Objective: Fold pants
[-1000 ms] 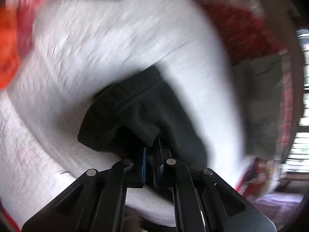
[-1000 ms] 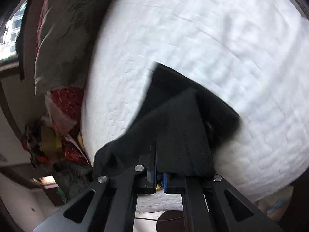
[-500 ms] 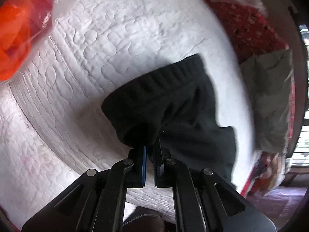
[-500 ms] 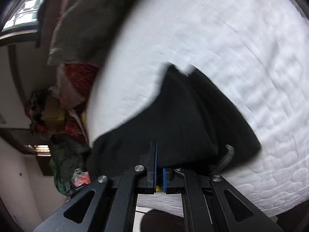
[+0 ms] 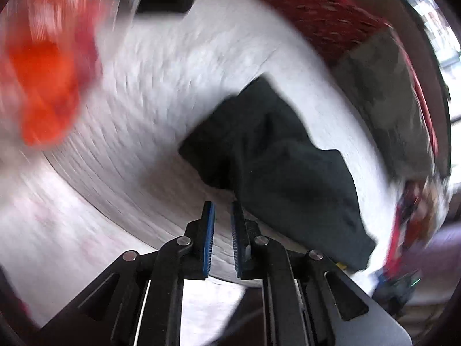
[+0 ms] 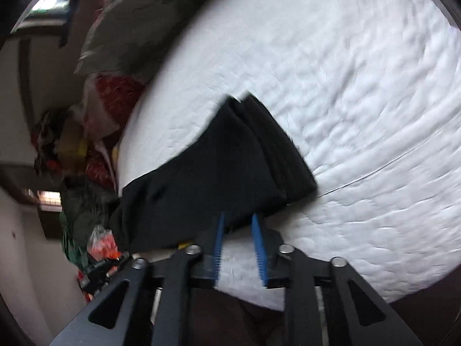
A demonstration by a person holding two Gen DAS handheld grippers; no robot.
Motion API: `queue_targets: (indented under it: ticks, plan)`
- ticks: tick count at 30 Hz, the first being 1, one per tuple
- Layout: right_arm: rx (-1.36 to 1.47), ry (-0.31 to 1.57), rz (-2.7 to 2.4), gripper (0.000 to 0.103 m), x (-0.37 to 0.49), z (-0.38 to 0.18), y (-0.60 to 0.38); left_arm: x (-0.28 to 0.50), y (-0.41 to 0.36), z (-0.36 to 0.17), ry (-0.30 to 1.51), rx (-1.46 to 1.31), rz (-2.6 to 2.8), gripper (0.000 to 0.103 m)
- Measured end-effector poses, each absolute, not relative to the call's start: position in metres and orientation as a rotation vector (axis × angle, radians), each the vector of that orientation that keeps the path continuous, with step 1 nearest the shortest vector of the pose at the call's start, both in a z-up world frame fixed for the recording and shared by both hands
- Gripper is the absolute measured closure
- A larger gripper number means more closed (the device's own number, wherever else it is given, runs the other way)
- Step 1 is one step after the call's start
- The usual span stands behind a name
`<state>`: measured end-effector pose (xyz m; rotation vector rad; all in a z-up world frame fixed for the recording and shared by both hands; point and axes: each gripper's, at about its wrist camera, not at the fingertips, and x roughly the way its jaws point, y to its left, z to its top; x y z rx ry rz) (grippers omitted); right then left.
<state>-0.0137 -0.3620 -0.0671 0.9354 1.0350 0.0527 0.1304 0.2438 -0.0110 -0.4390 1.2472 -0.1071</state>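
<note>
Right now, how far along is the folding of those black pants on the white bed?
Done: the black pants lie doubled over in layers on the white quilted bedspread. In hand: nothing; the left gripper and right gripper are both opening, with no cloth between the pads. Left: probably another fold or some smoothing, since the bundle looks uneven in the blurred left wrist view.

A bedroom in a lived-in home. A bed with a white quilted stitched bedspread (image 6: pixel 331 72) fills most of both views. At its edge lie an olive-grey printed pillow (image 6: pixel 135 20) and a red patterned cloth (image 5: pixel 322 20). A barred daylight window (image 5: pixel 432 26) shows at the far right, and heaped clothes and bags (image 6: pixel 75 155) crowd the floor beside the bed.
</note>
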Motion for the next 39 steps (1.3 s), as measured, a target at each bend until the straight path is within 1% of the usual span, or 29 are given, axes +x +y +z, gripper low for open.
queue_targets:
  ticks: [1,2,3,4,5,7,12,16,21,22,23,26,27,28,29,30,31,32,33,35,36,38,39]
  plan:
    - [0.906,1.003,0.042,0.069,-0.015,-0.055,-0.368,0.133,0.244,0.007,1.204,-0.381,-0.109,0.094]
    - [0.869,0.959,0.032,0.058,-0.014,-0.041,-0.375,0.135,0.242,0.019,1.175,-0.346,-0.111,0.094]
    - [0.841,0.939,0.029,0.051,-0.007,-0.034,-0.378,0.143,0.240,0.034,1.141,-0.302,-0.104,0.093]
    - [0.815,0.931,0.021,0.040,0.000,-0.029,-0.379,0.155,0.239,0.042,1.128,-0.277,-0.097,0.086]
    - [0.791,0.934,0.022,0.038,0.010,-0.027,-0.379,0.168,0.235,0.046,1.127,-0.260,-0.090,0.075]
    - [0.733,0.961,0.023,0.038,0.030,-0.030,-0.374,0.192,0.227,0.048,1.142,-0.243,-0.073,0.067]
    - [0.683,1.026,-0.013,0.038,0.062,-0.056,-0.356,0.241,0.200,0.032,1.247,-0.217,-0.084,0.067]
    - [0.670,1.058,0.000,0.038,0.066,-0.068,-0.350,0.252,0.193,0.007,1.293,-0.159,-0.071,0.067]
    - [0.650,1.073,0.007,0.038,0.070,-0.075,-0.343,0.259,0.192,-0.018,1.364,-0.151,-0.151,0.067]
    - [0.650,1.073,0.008,0.038,0.070,-0.076,-0.343,0.259,0.192,-0.022,1.374,-0.152,-0.158,0.066]
    - [0.650,1.074,0.009,0.038,0.070,-0.076,-0.343,0.260,0.192,-0.027,1.385,-0.155,-0.163,0.062]
    - [0.649,1.069,0.014,0.038,0.070,-0.077,-0.344,0.261,0.191,-0.032,1.373,-0.201,-0.169,0.061]
    - [0.641,1.068,0.013,0.039,0.070,-0.076,-0.344,0.260,0.192,-0.033,1.362,-0.210,-0.154,0.062]
    - [0.623,1.070,0.008,0.042,0.069,-0.076,-0.344,0.261,0.191,-0.035,1.357,-0.212,-0.130,0.077]
    - [0.603,1.071,0.000,0.051,0.069,-0.075,-0.342,0.261,0.190,-0.036,1.357,-0.197,-0.088,0.083]
    - [0.563,1.078,-0.021,0.058,0.070,-0.075,-0.340,0.261,0.190,-0.036,1.362,-0.193,-0.055,0.085]
    - [0.534,1.090,-0.035,0.081,0.070,-0.075,-0.339,0.260,0.192,-0.032,1.352,-0.213,-0.043,0.086]
    - [0.545,1.096,-0.026,0.089,0.071,-0.076,-0.339,0.258,0.195,-0.028,1.321,-0.216,-0.033,0.086]
    - [0.568,1.077,-0.031,0.089,0.068,-0.072,-0.342,0.255,0.197,-0.024,1.280,-0.188,0.000,0.086]
    - [0.585,1.024,-0.029,0.089,0.060,-0.064,-0.348,0.257,0.202,-0.039,1.323,-0.193,0.022,0.086]
    - [0.581,1.029,-0.048,0.089,0.057,-0.066,-0.351,0.257,0.203,-0.044,1.336,-0.200,0.033,0.086]
    - [0.598,1.076,-0.080,0.095,0.054,-0.078,-0.357,0.258,0.208,-0.050,1.329,-0.258,0.039,0.085]
    - [0.638,1.073,-0.081,0.095,0.051,-0.084,-0.361,0.258,0.209,-0.051,1.330,-0.280,0.040,0.085]
